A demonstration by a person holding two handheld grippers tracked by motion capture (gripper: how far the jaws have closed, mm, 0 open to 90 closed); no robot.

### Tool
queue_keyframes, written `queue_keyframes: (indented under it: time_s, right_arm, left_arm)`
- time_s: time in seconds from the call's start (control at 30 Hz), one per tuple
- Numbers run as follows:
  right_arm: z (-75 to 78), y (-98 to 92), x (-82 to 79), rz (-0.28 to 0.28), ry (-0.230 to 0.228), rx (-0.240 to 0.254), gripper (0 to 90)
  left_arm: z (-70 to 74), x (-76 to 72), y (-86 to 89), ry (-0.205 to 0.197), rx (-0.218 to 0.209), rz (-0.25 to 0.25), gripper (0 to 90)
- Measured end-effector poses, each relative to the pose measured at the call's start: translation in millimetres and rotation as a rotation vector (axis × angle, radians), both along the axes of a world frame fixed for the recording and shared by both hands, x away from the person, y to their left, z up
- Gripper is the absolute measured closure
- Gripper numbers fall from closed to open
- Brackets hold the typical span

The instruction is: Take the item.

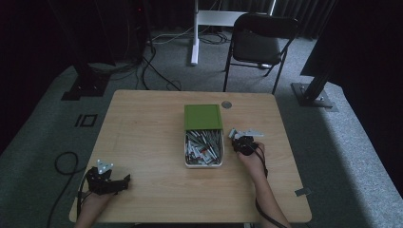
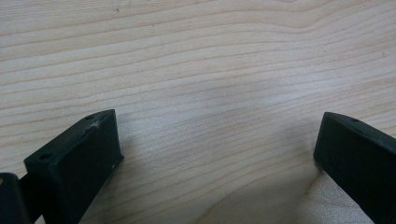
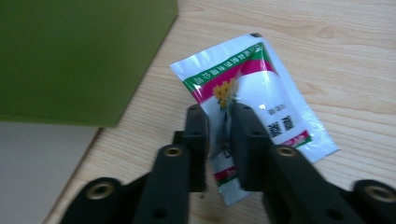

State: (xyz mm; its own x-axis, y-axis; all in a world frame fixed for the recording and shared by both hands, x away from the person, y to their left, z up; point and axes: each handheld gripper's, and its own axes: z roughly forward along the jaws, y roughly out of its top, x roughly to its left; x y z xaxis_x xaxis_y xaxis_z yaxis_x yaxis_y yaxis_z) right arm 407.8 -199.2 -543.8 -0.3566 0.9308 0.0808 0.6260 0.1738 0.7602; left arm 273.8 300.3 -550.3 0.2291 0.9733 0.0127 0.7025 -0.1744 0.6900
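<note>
A white box (image 1: 203,164) full of small sachets sits mid-table, its green lid (image 1: 203,117) lying just behind it. My right gripper (image 1: 239,140) is just right of the box, shut on a white sachet (image 3: 261,102) printed with green and pink bands and a yellow flower; the sachet is pinched between the two black fingers (image 3: 196,135) and sticks out above the wood. The green lid (image 3: 79,56) stands close on the left in the right gripper view. My left gripper (image 1: 124,180) rests near the table's front left corner, its jaws wide open over bare wood (image 2: 210,93).
A small round grey disc (image 1: 226,104) lies behind the lid. A bit of grey tape (image 1: 302,192) sits near the front right edge. A black folding chair (image 1: 259,42) and a white stand (image 1: 195,33) are beyond the far edge. Cables trail on the floor.
</note>
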Motion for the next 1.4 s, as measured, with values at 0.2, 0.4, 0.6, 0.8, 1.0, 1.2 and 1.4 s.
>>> queue_keyframes:
  time_s: [0.2, 0.4, 0.6, 0.8, 1.0, 1.2, 1.4]
  right_arm:
    - [9.3, -2.7, -6.8, 0.015, -0.023, 0.030, 67.8]
    - [22.3, -15.7, -17.9, 0.000, -0.065, 0.042, 61.4]
    - [25.6, -31.5, -27.6, -0.027, -0.071, 0.034, 53.8]
    - [23.0, -45.1, -36.5, -0.053, -0.057, 0.013, 46.6]
    - [20.2, -59.8, -45.7, -0.092, -0.056, 0.017, 40.5]
    - [17.1, -70.8, -53.6, -0.122, -0.047, 0.021, 31.0]
    - [11.1, -80.1, -60.9, -0.163, -0.034, 0.011, 20.8]
  left_arm:
    - [0.0, 0.0, 0.0, 0.000, 0.000, 0.000, 1.3]
    - [0.0, 0.0, 0.0, 0.000, 0.000, 0.000, 1.3]
    - [0.0, 0.0, 0.0, 0.000, 0.000, 0.000, 1.3]
    - [0.0, 0.0, 0.0, 0.000, 0.000, 0.000, 1.3]
    - [0.0, 0.0, 0.0, 0.000, 0.000, 0.000, 1.3]
    - [0.0, 0.0, 0.0, 0.000, 0.000, 0.000, 1.3]
    - [0.0, 0.0, 0.0, 0.000, 0.000, 0.000, 1.3]
